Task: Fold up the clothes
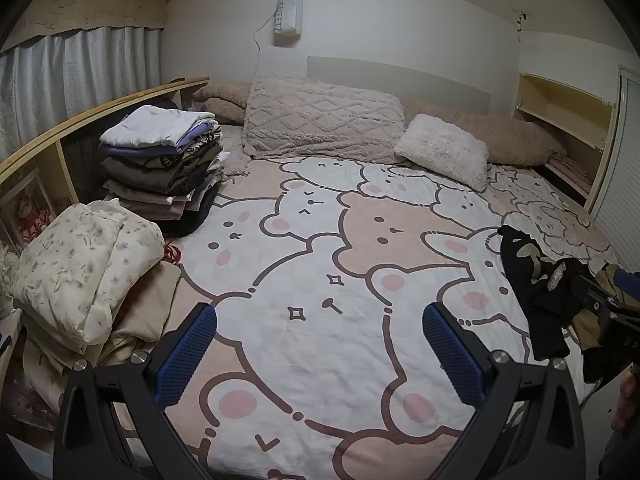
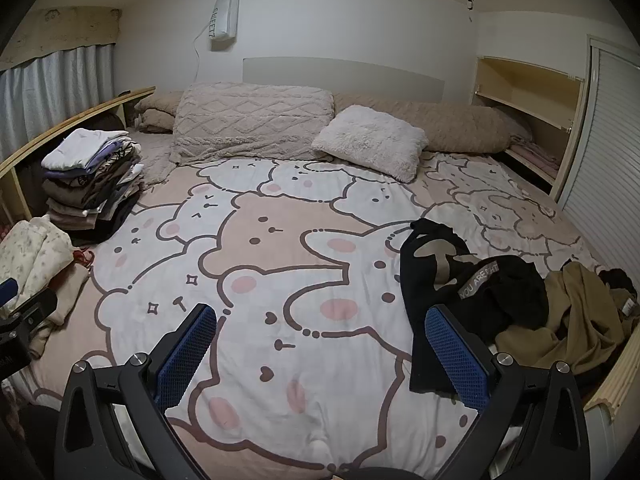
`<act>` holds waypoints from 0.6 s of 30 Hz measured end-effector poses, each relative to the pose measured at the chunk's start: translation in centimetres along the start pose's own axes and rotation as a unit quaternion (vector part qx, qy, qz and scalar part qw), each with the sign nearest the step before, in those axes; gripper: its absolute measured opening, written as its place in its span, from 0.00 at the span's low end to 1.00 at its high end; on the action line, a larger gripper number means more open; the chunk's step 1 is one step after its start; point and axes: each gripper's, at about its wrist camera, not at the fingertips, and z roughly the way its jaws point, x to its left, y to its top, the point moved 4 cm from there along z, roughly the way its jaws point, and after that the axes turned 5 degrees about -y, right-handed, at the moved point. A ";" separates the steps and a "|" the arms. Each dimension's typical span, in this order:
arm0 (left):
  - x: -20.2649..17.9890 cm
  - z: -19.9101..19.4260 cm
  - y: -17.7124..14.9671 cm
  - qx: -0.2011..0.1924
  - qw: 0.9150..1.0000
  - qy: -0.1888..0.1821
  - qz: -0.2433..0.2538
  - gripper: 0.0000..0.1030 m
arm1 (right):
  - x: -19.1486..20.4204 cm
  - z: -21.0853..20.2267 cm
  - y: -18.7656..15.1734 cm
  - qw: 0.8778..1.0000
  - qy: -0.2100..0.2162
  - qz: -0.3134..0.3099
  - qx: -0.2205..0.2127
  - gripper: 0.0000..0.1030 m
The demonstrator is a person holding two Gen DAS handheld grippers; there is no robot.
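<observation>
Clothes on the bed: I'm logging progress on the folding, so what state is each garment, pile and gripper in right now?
Folded stack: folded, piled neatly at the bed's left side.
Floral bundle: loosely bunched, not neatly folded.
Black garment: crumpled, unfolded, on the bedspread.
Brown garment: crumpled, unfolded, beside the black one.
Left gripper: open, holding nothing.
Right gripper: open, holding nothing.

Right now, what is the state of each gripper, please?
Left gripper: open, holding nothing.
Right gripper: open, holding nothing, beside the crumpled black garment.
</observation>
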 end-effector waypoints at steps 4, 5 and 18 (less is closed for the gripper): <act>0.0 0.0 -0.1 0.000 1.000 -0.001 0.001 1.00 | -0.1 -0.1 -0.1 1.000 0.001 -0.001 -0.001 1.00; 0.0 0.1 -0.1 0.000 1.000 -0.001 0.001 1.00 | -0.1 -0.1 -0.1 1.000 0.001 -0.001 -0.001 1.00; -0.1 0.2 -0.4 0.002 1.000 -0.003 0.005 1.00 | 0.0 0.5 -0.6 1.000 0.005 -0.001 0.008 1.00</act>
